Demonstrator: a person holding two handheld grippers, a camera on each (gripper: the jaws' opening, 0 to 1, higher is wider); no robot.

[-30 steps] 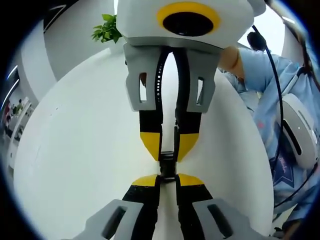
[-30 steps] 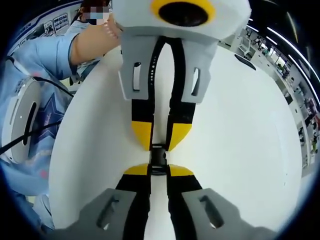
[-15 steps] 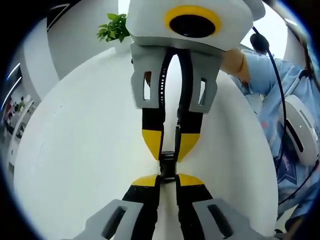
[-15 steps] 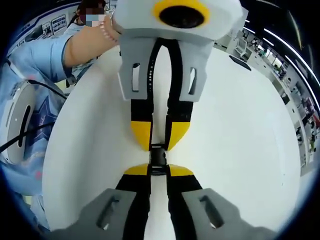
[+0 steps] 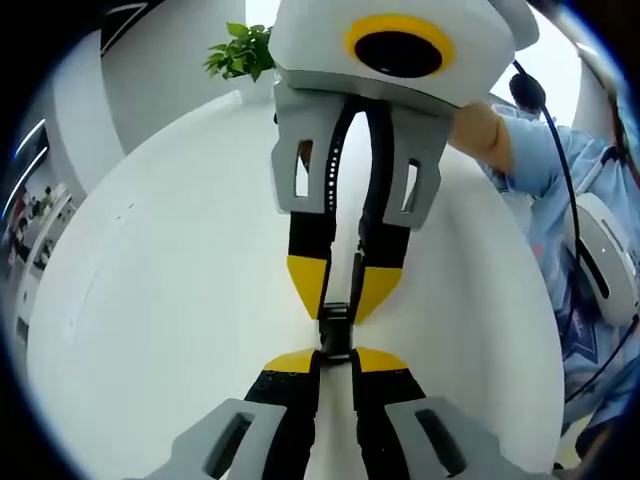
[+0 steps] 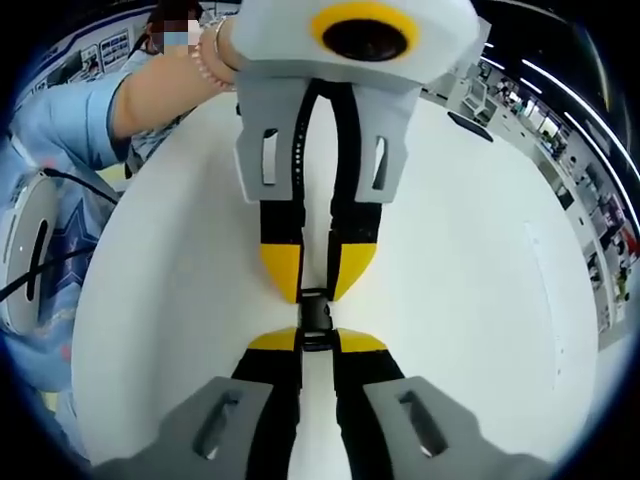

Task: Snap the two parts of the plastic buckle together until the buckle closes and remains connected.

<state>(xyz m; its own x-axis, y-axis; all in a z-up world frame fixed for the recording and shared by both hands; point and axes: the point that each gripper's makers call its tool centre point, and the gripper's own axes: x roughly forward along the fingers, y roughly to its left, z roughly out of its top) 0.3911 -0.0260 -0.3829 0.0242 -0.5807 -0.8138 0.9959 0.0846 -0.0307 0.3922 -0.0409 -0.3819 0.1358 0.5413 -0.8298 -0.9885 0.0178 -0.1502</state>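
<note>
Buckle (image 5: 335,330) sits mid-air over the white table (image 5: 160,300), pinched between both tools facing tip to tip. L gripper (image 5: 335,357) has its jaws closed on the near end; R gripper (image 6: 316,338) likewise has its jaws closed on its own end, w/ the opposite tool coming down from above in each view. Halves look joined or nearly so; can't tell if latched. Probably light, stiff, slick plastic, small: best gripped on the flat bodies, clear of the side prongs, pushing straight along the axis.
</note>
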